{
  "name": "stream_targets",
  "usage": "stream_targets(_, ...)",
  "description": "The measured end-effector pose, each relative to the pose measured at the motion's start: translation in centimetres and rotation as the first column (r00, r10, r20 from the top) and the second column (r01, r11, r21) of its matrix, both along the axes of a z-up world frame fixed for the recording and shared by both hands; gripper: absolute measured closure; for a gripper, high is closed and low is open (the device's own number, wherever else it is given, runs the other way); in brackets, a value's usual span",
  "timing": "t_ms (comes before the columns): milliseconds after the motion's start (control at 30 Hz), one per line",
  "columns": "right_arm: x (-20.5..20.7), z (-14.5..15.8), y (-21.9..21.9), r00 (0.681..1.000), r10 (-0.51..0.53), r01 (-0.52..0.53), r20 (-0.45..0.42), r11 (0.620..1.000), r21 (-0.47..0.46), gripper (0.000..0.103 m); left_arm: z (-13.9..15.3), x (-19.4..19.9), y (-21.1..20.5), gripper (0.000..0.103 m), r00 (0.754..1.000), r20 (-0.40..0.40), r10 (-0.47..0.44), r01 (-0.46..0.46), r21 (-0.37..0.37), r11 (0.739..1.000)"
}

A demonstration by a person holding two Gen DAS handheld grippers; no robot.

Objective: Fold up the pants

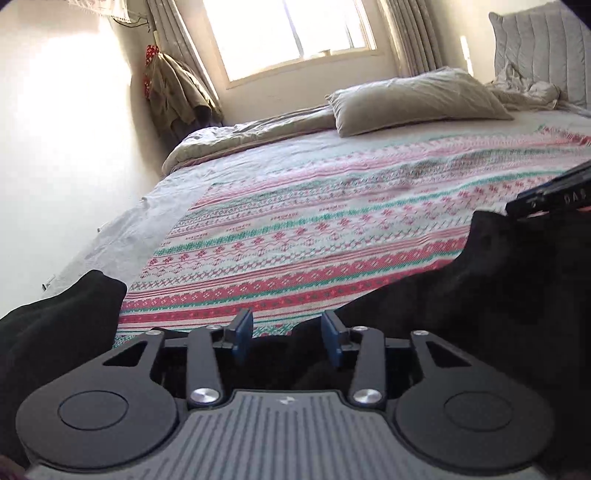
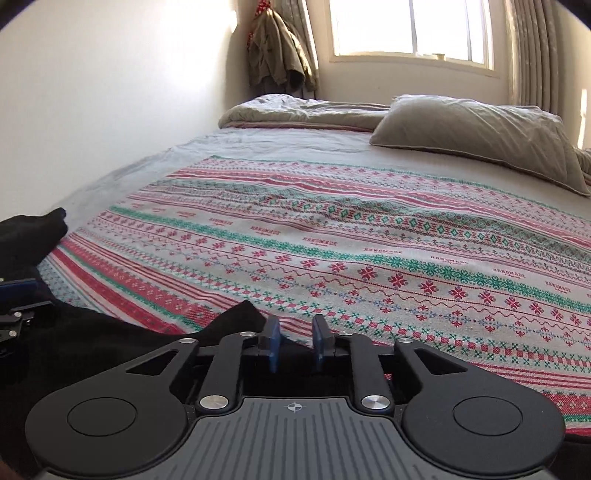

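Observation:
The black pants lie bunched on the near edge of the patterned blanket; another dark fold rises at the lower left. My left gripper hovers low over this cloth with its blue pads apart and nothing pressed between them. In the right wrist view the pants spread across the lower left, and a point of cloth reaches up beside my right gripper. Its pads stand a narrow gap apart, gripping nothing. The left gripper's blue pad shows at the left edge.
The blanket covers a wide bed. A beige pillow and a rumpled duvet lie at the far side under a bright window. A jacket hangs in the corner. A white wall runs along the left.

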State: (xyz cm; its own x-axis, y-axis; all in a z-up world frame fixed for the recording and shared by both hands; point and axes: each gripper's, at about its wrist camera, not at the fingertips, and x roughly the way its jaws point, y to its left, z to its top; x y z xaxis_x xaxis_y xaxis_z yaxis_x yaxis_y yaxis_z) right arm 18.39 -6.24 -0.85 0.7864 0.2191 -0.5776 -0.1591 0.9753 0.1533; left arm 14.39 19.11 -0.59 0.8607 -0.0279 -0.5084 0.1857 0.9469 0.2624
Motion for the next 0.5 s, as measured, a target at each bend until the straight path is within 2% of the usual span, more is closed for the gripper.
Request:
stream_targets(33,-0.8,0.5,0.4,1.0,0.029,-0.029,0.013,1.0,-0.012,0.059,0.4,-0.6,-0.3,0.033,1.0,0.0,-0.02,0.02,-0.025,0.999)
stream_targets(67,-1.8,0.9,0.8,0.998,0.065,-0.064,0.021,0.998,-0.027,0.057,0.6,-1.2,-0.7,0.031,0.999,-0.004,-0.047,0.047,-0.048,0.998)
stream_targets(133,-3.5,1.2,1.6,0.99,0.142,-0.141,0.018,0.988,-0.061,0.056,0.7,-2.2,-1.7,0.028,0.995,-0.019,-0.1,0.098,-0.078,0.992)
stream_targets(233,-5.0,0.3,1.5,0.981,0.186,-0.19,-0.048,0.979,-0.079,0.056,-0.6,-3.3,-2.8,0.026,0.987,-0.079,-0.141,0.133,-0.107,0.985)
stream_targets(367,-6.8,-1.4,-2.4,0.987,0.123,-0.132,-0.106,0.987,-0.09,0.054,-2.6,-3.7,-2.6,0.026,0.986,-0.136,-0.1,0.085,-0.108,0.991)
stream_targets(500,-9.2,-1.6,-9.2,0.99,0.001,-0.003,-0.143,1.0,-0.012,0.054,-2.1,-4.7,-2.4,0.022,0.987,-0.141,-0.081,0.062,-0.131,0.989)
